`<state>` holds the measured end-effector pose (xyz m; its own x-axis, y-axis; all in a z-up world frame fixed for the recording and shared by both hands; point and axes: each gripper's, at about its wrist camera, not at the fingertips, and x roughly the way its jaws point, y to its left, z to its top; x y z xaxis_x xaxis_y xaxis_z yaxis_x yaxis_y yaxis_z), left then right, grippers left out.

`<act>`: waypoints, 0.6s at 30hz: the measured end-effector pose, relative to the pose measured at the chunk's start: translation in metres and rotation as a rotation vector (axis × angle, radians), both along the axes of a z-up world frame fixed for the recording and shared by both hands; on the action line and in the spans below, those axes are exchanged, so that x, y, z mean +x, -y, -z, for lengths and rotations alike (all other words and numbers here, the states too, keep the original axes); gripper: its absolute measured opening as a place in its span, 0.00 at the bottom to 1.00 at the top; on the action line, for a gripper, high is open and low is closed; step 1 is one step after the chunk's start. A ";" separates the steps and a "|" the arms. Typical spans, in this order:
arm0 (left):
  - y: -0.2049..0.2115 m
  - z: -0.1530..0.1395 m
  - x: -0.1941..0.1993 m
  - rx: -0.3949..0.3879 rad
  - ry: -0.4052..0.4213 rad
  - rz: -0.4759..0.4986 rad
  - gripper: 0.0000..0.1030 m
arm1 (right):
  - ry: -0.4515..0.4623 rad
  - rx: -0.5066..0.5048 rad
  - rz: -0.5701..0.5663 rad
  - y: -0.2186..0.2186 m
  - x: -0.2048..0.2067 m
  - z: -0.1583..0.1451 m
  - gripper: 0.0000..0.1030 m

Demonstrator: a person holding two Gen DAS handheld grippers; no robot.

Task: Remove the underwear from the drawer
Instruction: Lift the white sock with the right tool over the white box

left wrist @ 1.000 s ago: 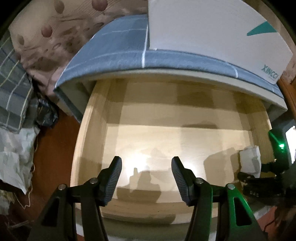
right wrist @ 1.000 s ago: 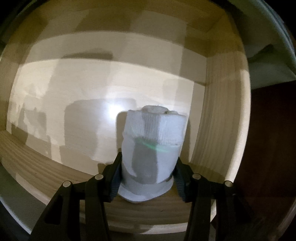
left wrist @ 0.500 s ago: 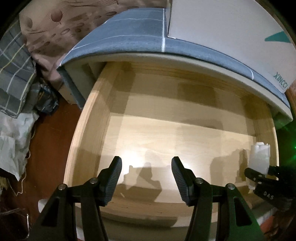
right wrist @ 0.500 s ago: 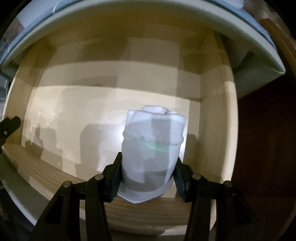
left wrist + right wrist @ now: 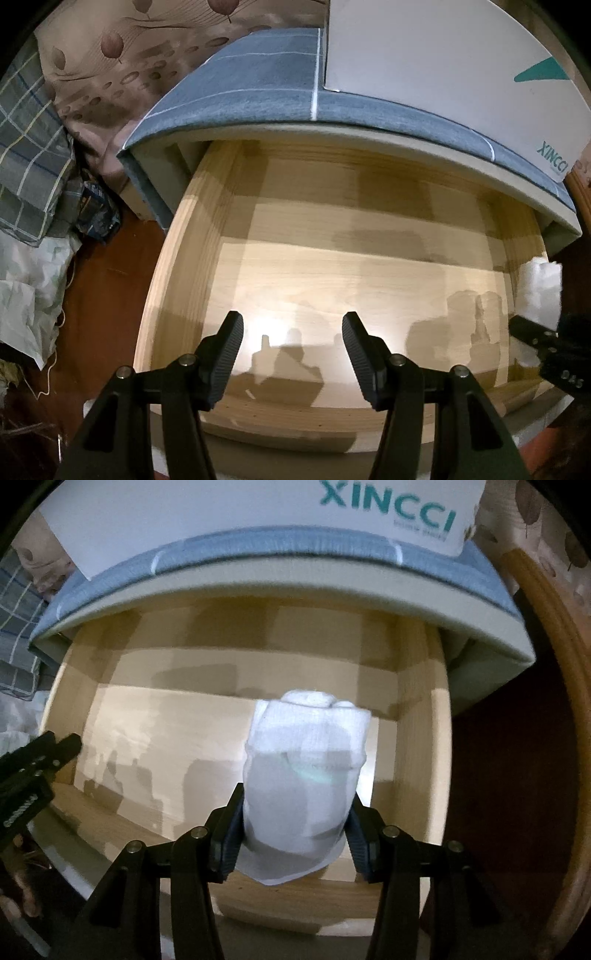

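Note:
A rolled white underwear bundle (image 5: 306,771) sits between both pads of my right gripper (image 5: 295,827), which is shut on it and holds it above the right part of the pale wooden drawer (image 5: 147,734). In the left wrist view the same white bundle (image 5: 539,288) shows at the far right edge, over the drawer's right side wall, with the right gripper's black fingers under it. My left gripper (image 5: 292,341) hangs open over the drawer's front part with nothing between its fingers. The drawer floor (image 5: 351,295) is bare wood.
A blue-grey checked cloth (image 5: 266,85) covers the cabinet top above the drawer, with a white box (image 5: 443,66) printed in teal on it. Patterned and plaid bedding (image 5: 33,155) and crumpled white bags (image 5: 26,295) lie at the left on a dark red floor (image 5: 107,295).
My right gripper has risen and drawn back with the white bundle, so the cabinet top and box now show above. The left gripper kept still and open.

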<state>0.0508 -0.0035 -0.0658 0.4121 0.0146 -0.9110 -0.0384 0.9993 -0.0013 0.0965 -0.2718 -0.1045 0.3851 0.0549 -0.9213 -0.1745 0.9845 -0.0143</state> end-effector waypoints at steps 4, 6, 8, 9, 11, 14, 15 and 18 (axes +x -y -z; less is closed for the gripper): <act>0.000 0.000 0.000 0.005 0.003 -0.004 0.55 | 0.046 -0.014 -0.007 0.000 0.001 -0.027 0.44; -0.001 -0.001 -0.001 0.000 0.011 -0.010 0.55 | 0.074 -0.013 -0.009 0.003 -0.004 -0.044 0.44; -0.003 -0.002 -0.001 0.002 0.015 -0.022 0.55 | 0.104 -0.011 -0.002 0.001 -0.005 -0.059 0.44; -0.003 -0.002 -0.001 0.000 0.016 -0.023 0.55 | 0.115 -0.009 -0.002 0.003 -0.005 -0.067 0.44; -0.004 -0.004 -0.003 0.005 0.023 -0.025 0.55 | 0.148 -0.005 -0.001 0.002 -0.005 -0.083 0.44; -0.003 -0.005 -0.004 0.005 0.028 -0.020 0.55 | 0.199 -0.003 0.000 0.006 -0.006 -0.111 0.44; -0.003 -0.005 -0.004 0.003 0.029 -0.018 0.55 | 0.222 0.001 0.004 0.008 -0.006 -0.122 0.44; -0.003 -0.006 -0.005 0.001 0.036 -0.014 0.55 | 0.274 0.004 0.005 0.009 -0.002 -0.150 0.44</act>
<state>0.0463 -0.0003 -0.0593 0.4441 0.0216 -0.8957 -0.0525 0.9986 -0.0020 0.0947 -0.2807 0.0454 0.6199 0.0559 -0.7827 -0.1598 0.9855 -0.0562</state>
